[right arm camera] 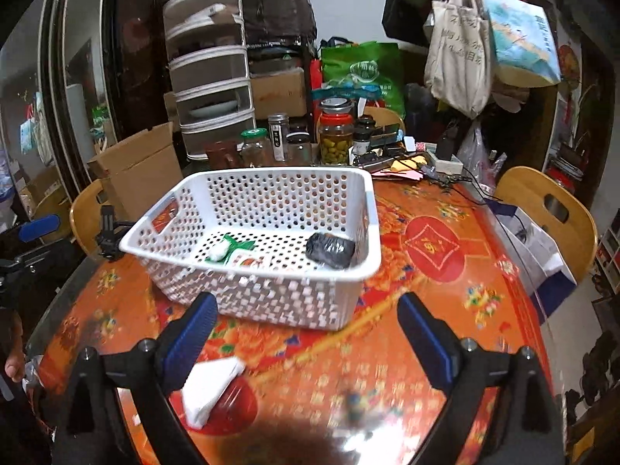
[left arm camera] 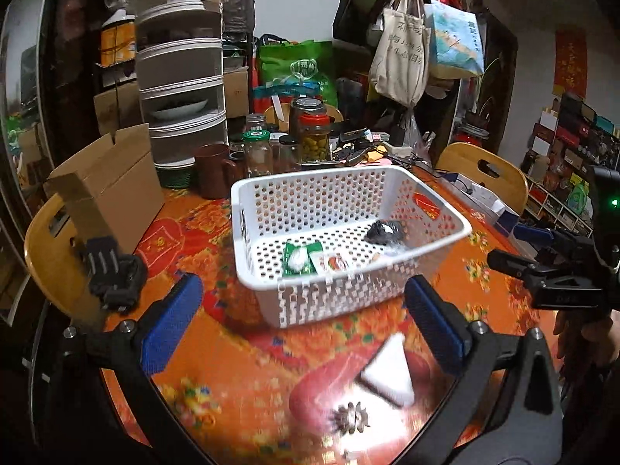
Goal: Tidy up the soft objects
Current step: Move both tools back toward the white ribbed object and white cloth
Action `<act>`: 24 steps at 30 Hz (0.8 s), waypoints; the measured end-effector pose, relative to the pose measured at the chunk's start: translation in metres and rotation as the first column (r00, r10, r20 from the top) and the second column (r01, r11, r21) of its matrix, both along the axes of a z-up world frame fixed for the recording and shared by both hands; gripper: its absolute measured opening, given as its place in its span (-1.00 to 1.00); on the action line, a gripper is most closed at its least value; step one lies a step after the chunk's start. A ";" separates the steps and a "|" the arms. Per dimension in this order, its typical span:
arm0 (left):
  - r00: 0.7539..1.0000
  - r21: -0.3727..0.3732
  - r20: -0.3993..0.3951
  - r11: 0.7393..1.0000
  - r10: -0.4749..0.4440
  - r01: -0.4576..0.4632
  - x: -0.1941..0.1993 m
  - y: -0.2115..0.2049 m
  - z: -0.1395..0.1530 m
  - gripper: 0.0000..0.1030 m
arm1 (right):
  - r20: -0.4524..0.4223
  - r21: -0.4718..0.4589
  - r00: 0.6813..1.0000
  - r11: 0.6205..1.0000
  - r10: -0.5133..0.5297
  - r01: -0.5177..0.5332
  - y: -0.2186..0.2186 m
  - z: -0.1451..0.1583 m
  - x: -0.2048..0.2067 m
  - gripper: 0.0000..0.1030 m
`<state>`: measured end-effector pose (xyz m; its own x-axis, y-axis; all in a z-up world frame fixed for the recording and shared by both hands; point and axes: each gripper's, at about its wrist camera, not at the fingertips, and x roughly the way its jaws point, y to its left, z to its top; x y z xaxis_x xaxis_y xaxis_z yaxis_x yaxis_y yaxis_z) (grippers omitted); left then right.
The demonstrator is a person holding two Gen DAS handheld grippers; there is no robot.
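Where left wrist view looks forward: left tool [left arm camera: 304,323] spread wide, gripping nothing, blue pads [left arm camera: 170,327] either side of white packet [left arm camera: 387,374] lying blurred on table [left arm camera: 240,379]. Beyond, white perforated basket [left arm camera: 294,302] holding green packet [left arm camera: 301,257], red-and-white sachet [left arm camera: 334,262], black wrapped bundle [left arm camera: 385,230]. Print on sachets too small to read. Right tool [left arm camera: 542,250] at far right edge, jaw state not discernible here. Canvas tote [left arm camera: 403,58] with dark lettering, illegible.

Right wrist view: right tool [right arm camera: 306,343] open, empty, over orange patterned table [right arm camera: 426,290]. White packet [right arm camera: 209,387] touching left blue pad [right arm camera: 186,343]. Basket [right arm camera: 271,298] just ahead; same three items inside. Green bag [right arm camera: 364,73] behind jars, round logo unreadable.
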<state>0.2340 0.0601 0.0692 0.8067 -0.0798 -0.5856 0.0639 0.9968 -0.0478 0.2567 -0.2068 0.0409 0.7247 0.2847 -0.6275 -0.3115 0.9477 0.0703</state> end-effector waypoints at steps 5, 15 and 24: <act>1.000 -0.021 0.007 1.000 0.007 -0.007 -0.042 0.002 -0.020 1.00 | 0.040 0.042 0.999 0.999 -0.002 0.000 -0.003 -0.008 -0.046 0.83; 0.993 -0.012 -0.118 1.000 0.002 -0.004 -0.069 -0.015 -0.114 0.99 | -0.035 0.095 0.999 0.995 0.009 -0.006 0.006 -0.067 -0.083 0.83; 0.982 0.008 -0.185 0.999 -0.045 0.047 -0.050 -0.039 -0.155 0.81 | -0.094 0.116 0.995 0.993 0.025 -0.015 0.019 -0.101 -0.083 0.83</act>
<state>0.1842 0.0210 -0.0859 0.6799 -0.1064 -0.7255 0.1009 0.9936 -0.0512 0.1733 -0.1881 -0.0597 0.6570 0.3729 -0.6553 -0.3170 0.9252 0.2086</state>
